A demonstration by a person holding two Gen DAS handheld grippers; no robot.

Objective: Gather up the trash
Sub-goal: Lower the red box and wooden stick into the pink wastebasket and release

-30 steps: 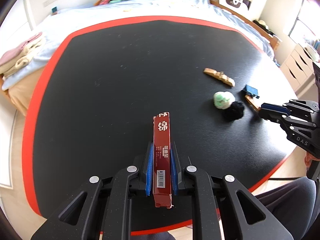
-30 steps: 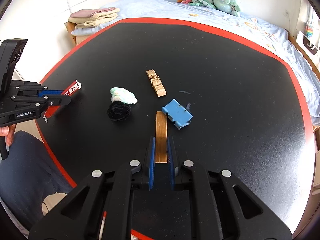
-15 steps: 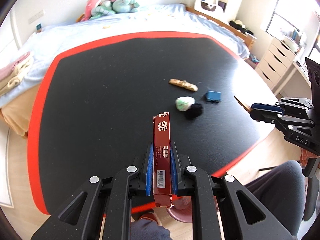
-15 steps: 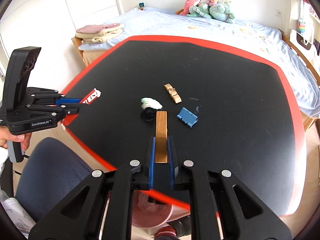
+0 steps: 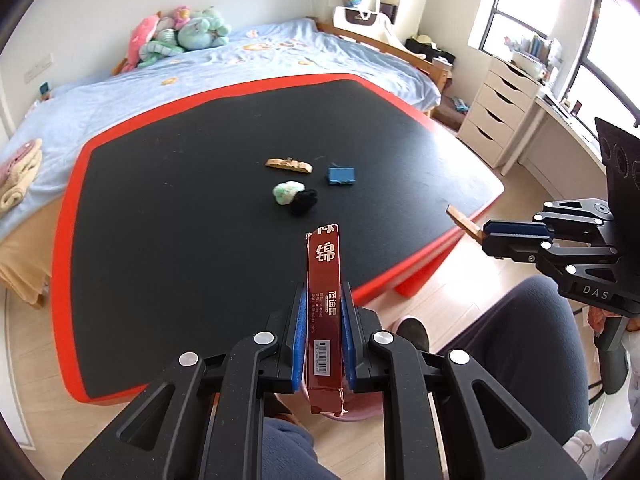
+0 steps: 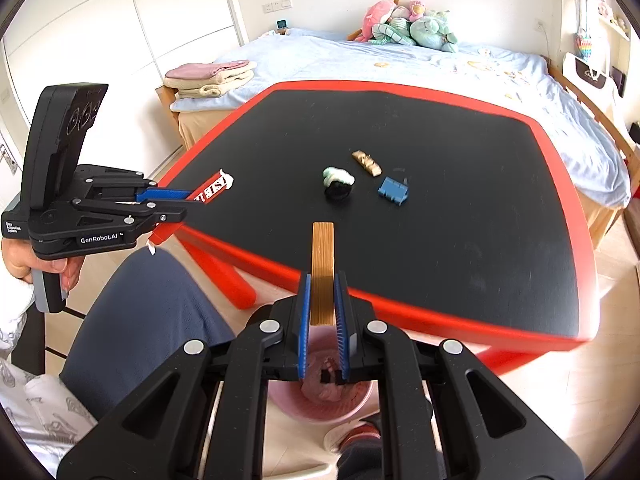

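Observation:
My left gripper (image 5: pixel 323 300) is shut on a long dark red box (image 5: pixel 324 300) with white characters; the right wrist view shows that gripper (image 6: pixel 188 196) holding the box (image 6: pixel 212 190) over the table's near left edge. My right gripper (image 6: pixel 322 292) is shut on a flat wooden strip (image 6: pixel 322 264); in the left wrist view this gripper (image 5: pixel 480 234) and strip (image 5: pixel 462 220) hang off the table's right corner. A pink bin (image 6: pixel 320 400) stands on the floor under the right gripper. On the black table (image 5: pixel 180 208) lie a green-white wad (image 5: pixel 286 192), a black fuzzy ball (image 5: pixel 304 200), a tan wooden piece (image 5: pixel 289 165) and a blue clip (image 5: pixel 341 175).
The table has a red rim (image 6: pixel 400 308) and red legs (image 6: pixel 224 276). A person's legs in dark trousers (image 5: pixel 516 352) sit at the near edge, with feet by the bin. A bed (image 5: pixel 240 68) with plush toys lies beyond; white drawers (image 5: pixel 496 120) stand at right.
Both grippers have pulled back from the table and risen, each keeping its item. The table's near edge, the person's legs and the pink bin have come into view.

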